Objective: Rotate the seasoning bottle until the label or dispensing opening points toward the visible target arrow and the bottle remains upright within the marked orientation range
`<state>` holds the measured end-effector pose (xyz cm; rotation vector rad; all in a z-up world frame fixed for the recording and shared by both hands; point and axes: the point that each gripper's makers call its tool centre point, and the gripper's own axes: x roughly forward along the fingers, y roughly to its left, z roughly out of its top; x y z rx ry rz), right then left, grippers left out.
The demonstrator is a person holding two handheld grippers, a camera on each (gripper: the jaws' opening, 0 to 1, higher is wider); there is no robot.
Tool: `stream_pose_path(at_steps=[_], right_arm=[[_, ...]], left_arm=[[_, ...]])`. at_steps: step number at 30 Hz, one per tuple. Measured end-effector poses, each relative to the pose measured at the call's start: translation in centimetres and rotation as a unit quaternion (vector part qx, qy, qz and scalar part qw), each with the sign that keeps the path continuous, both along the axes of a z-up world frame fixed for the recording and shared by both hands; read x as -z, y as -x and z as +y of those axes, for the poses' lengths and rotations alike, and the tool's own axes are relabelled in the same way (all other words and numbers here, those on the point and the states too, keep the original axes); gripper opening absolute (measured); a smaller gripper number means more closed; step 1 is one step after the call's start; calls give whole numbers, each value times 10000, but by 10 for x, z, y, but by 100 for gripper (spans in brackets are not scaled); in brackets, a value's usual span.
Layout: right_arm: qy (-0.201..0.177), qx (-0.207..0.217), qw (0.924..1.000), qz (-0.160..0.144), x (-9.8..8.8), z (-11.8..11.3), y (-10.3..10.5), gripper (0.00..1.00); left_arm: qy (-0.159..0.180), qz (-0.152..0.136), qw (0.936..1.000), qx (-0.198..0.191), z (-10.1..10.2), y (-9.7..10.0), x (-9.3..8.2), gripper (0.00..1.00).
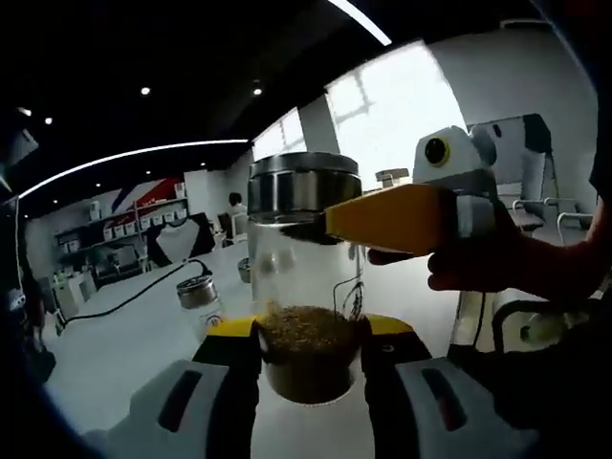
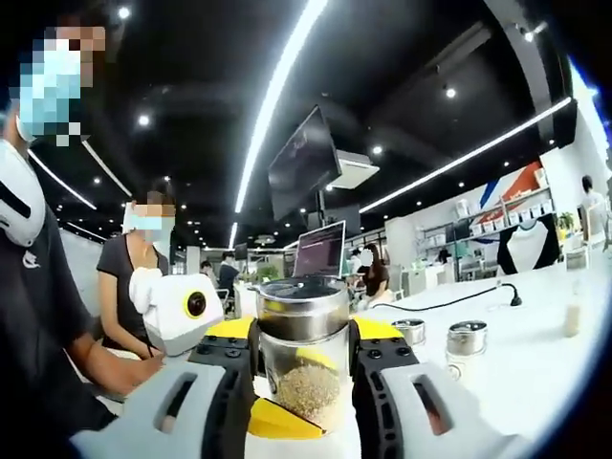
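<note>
In the left gripper view, the bottle (image 1: 306, 287) stands upright right ahead of the left tool (image 1: 309, 337), its long axis vertical. It is a clear glass cylinder with a brushed metal cap and a layer of brown, grainy seasoning in the bottom. The left tool's yellow-tipped jaws press against the lower body from either side, pinching it at the seasoning level. The right tool (image 1: 325, 225) comes in from the right, held by a hand (image 1: 507, 263); its yellow jaw lies across the bottle just under the cap. Both tools touch the bottle, the left low, the right high. Whether the bottle's base rests on the white table (image 1: 143, 335) I cannot tell. A smaller capped jar (image 1: 198, 296) stands on the table to the left, near a black cable.

In the right gripper view, the bottle (image 2: 304, 354) stands between the right tool's (image 2: 304, 330) jaws, which close on it just under the shiny cap. A yellow jaw tip of the left tool (image 2: 287, 421) shows below, against the glass. Two small metal-lidded jars (image 2: 449, 339) sit apart on the table (image 2: 535, 373) to the right.

No arrow or label is plain to me, so I judge the coming twist turns on spinning the bottle about its vertical axis, with one tool steadying.
</note>
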<state>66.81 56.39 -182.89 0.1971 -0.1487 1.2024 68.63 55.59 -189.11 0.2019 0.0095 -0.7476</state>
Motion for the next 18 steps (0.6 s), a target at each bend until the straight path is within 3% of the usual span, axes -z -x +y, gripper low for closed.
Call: stream_pose_path(at_steps=[4,8,18], right_arm=[[149,7,9999,-18,0,-3,1,35],[327,-98,9993,-135,-1,-5,6,35],[269,-403,9986,223,-1,-13,12,35]], left_arm=[[109,10,9996,264,-3,1,-1,43],[436,156,9959,777,-12,9,-2,42],[1018,600,9802,1588,-20,21,-6,41]])
